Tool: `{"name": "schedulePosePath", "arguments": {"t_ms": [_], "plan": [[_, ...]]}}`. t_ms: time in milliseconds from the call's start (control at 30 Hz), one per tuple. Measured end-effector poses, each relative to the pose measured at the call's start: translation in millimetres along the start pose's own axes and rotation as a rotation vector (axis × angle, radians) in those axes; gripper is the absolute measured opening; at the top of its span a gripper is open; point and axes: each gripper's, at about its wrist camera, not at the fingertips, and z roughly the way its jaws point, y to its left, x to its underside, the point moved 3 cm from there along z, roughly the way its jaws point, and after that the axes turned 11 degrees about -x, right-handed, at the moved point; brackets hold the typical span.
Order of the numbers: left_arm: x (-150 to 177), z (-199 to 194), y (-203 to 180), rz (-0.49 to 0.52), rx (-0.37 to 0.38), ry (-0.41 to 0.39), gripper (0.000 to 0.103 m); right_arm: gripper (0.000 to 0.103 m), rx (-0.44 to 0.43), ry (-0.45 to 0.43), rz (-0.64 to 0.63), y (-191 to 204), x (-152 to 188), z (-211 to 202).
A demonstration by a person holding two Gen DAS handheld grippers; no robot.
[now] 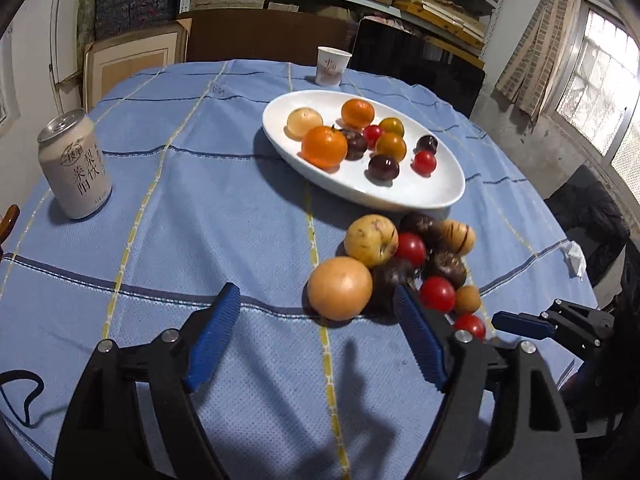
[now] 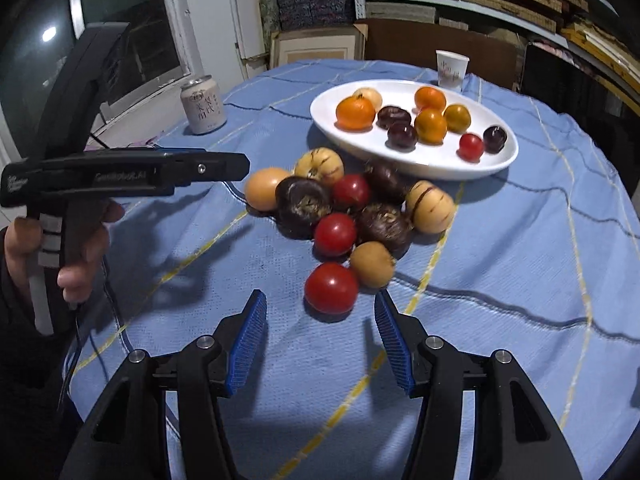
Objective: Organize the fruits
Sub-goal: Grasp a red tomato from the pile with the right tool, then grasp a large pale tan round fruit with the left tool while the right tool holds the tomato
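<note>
The right gripper (image 2: 320, 324), jaws spread and empty, faces the nearest red tomato (image 2: 331, 288) lying dead ahead, just beyond its fingertips; the left gripper (image 1: 316, 312) gapes empty beside the pile.

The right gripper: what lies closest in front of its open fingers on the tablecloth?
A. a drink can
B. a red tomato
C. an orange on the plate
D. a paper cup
B: in the right wrist view, a red tomato sits on the blue tablecloth just ahead of the right gripper, whose jaws stand wide apart and empty; the can and the cup are far back.
</note>
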Motion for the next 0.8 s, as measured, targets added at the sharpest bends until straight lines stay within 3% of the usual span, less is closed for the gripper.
{"name": "schedulePosePath", "arguments": {"t_ms": [167,267,333,467,600,800], "plan": [[10.5,7.9,-6.6,0.054,-0.024,0.004,0.077,0.04,0.018,0.022,0.046,3.1,-1.0,16.6],[11.7,8.3,-7.8,0.064,-0.022,0.001,0.077,0.039,0.011,0.026,0.082,0.2,-3.3,22.5],[12.7,10.2,-8.4,0.069,-0.024,0.006,0.077,0.031,0.018,0.023,0.088,-0.4,-3.4,22.7],[13.2,14.4,-10.8,0.086,-0.062,0.011,0.077,0.031,-0.012,0.0,0.104,-6.3,0.0,15.6],[13.5,17.4,-14.2,0.107,-0.081,0.018,0.077,0.031,-0.116,-0.066,0.15,-16.7,6.2,-0.5],[12.2,19.9,-26.6,0.175,-0.129,0.007,0.077,0.031,-0.148,-0.083,0.183,-24.3,6.3,-3.1]]}}
